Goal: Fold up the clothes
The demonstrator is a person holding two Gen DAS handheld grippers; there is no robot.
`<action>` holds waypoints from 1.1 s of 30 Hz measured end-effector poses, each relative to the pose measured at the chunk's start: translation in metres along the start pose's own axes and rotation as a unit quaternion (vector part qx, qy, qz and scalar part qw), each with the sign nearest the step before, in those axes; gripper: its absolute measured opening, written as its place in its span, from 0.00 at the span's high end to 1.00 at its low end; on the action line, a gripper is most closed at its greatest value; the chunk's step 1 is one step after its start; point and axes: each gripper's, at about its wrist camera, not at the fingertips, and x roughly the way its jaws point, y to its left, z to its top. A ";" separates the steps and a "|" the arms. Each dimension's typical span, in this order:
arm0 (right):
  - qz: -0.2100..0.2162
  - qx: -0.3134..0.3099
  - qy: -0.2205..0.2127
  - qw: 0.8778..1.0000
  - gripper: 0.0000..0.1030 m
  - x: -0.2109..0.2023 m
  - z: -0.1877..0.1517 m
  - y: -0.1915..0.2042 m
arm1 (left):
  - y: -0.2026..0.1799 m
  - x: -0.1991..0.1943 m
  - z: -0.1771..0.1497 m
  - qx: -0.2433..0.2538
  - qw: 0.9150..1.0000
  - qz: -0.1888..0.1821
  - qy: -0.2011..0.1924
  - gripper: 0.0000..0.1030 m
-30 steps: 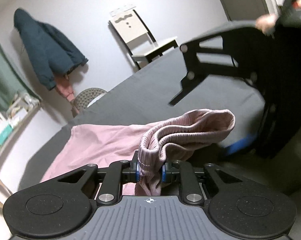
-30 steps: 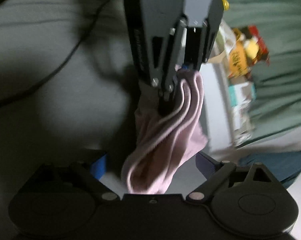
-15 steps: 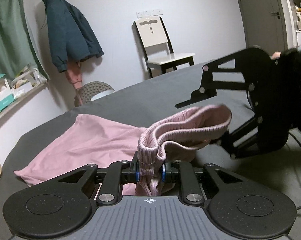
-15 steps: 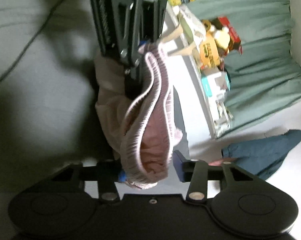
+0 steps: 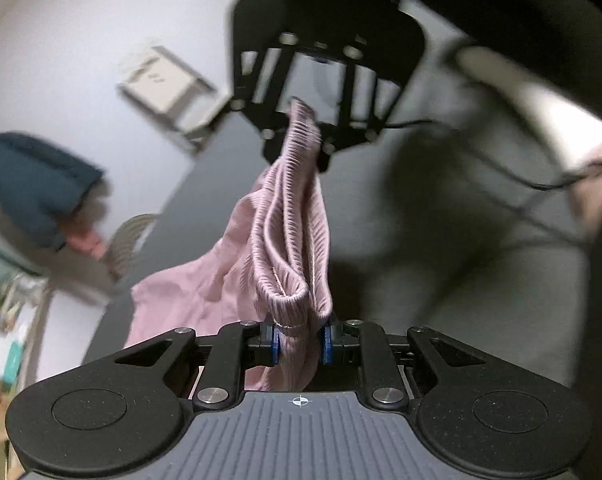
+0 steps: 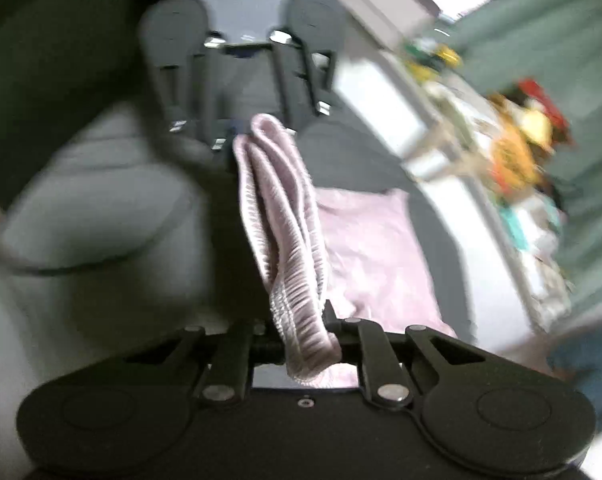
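A pink ribbed-knit garment with an elastic waistband is held up between the two grippers, its waistband stretched in a bunched band from one to the other. The left gripper is clamped on one end of the waistband, the fabric being pinched between its blue-padded fingertips. The right gripper is closed on the other end, a fold of ribbed cloth being seen to hang over its near edge. In the left wrist view the right gripper is seen facing the camera, with the waistband running up into it. The rest of the garment is draped downward and is spread flat on the dark grey bed surface, toward the edge nearest a white ledge crowded with colourful boxes and toys. A thin black cable is seen lying across the grey surface. Both views are blurred.
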 end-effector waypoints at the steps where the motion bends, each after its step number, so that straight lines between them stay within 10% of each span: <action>1: 0.021 0.001 -0.004 1.000 0.86 -0.006 0.000 0.004 | -0.006 -0.005 0.005 0.013 1.000 -0.014 0.001 0.82; 6: 0.135 0.052 -0.029 0.989 0.86 -0.034 -0.006 0.018 | -0.015 -0.023 0.026 0.020 0.995 -0.096 -0.010 0.82; 9: 0.130 0.101 -0.035 0.986 0.86 -0.030 -0.011 0.000 | 0.002 -0.017 0.023 -0.025 0.992 -0.119 -0.019 0.82; 16: 0.080 0.247 -0.020 0.966 0.85 0.011 -0.022 -0.074 | 0.069 0.023 0.001 -0.156 0.987 -0.021 0.010 0.81; 24: 0.080 0.350 0.033 0.933 0.85 0.085 -0.046 -0.113 | 0.095 0.089 -0.022 -0.248 0.962 0.060 0.094 0.81; 33: 0.034 0.409 0.038 0.911 0.43 0.115 -0.062 -0.115 | 0.108 0.108 -0.067 -0.353 0.928 0.063 0.097 0.81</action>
